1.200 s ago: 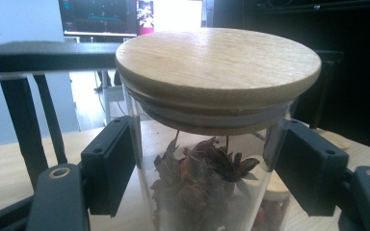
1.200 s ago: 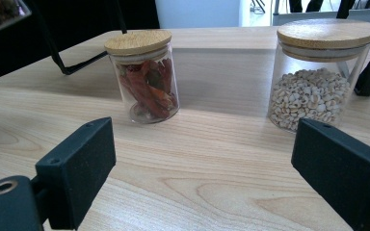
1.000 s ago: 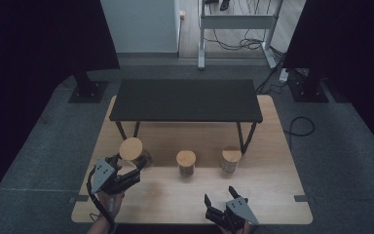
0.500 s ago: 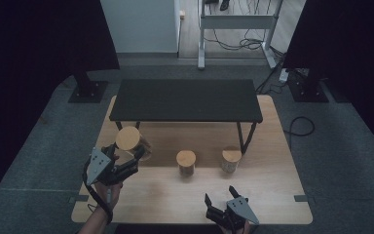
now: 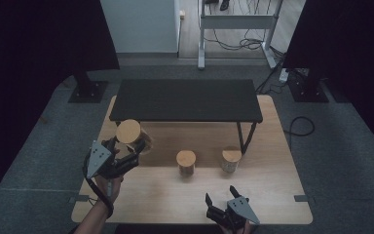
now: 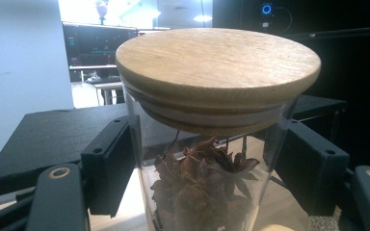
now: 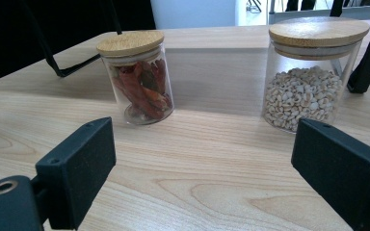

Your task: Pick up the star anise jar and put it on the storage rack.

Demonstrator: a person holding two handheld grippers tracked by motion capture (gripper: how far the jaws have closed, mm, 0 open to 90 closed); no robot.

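My left gripper (image 5: 129, 153) (image 6: 207, 178) is shut on a glass jar of star anise (image 5: 129, 134) (image 6: 207, 187) with a round wooden lid, held upright above the wooden table (image 5: 272, 180) at its left side. A jar of dried red chillies (image 5: 186, 163) (image 7: 137, 77) stands at the table's middle. To its right stands a jar of pale grains (image 5: 231, 160) (image 7: 308, 77). My right gripper (image 5: 221, 197) (image 7: 212, 178) rests open near the front edge, pointing at the gap between these two jars, with nothing between its jaws.
A low black shelf (image 5: 185, 100) on thin metal legs spans the back half of the table, above and behind the jars. Bare wood (image 7: 192, 159) lies between my right gripper and the two standing jars. Grey carpet surrounds the table.
My left gripper has lifted the star anise jar off the table and carried it a little toward the black shelf. The right gripper and the other two jars have kept still.
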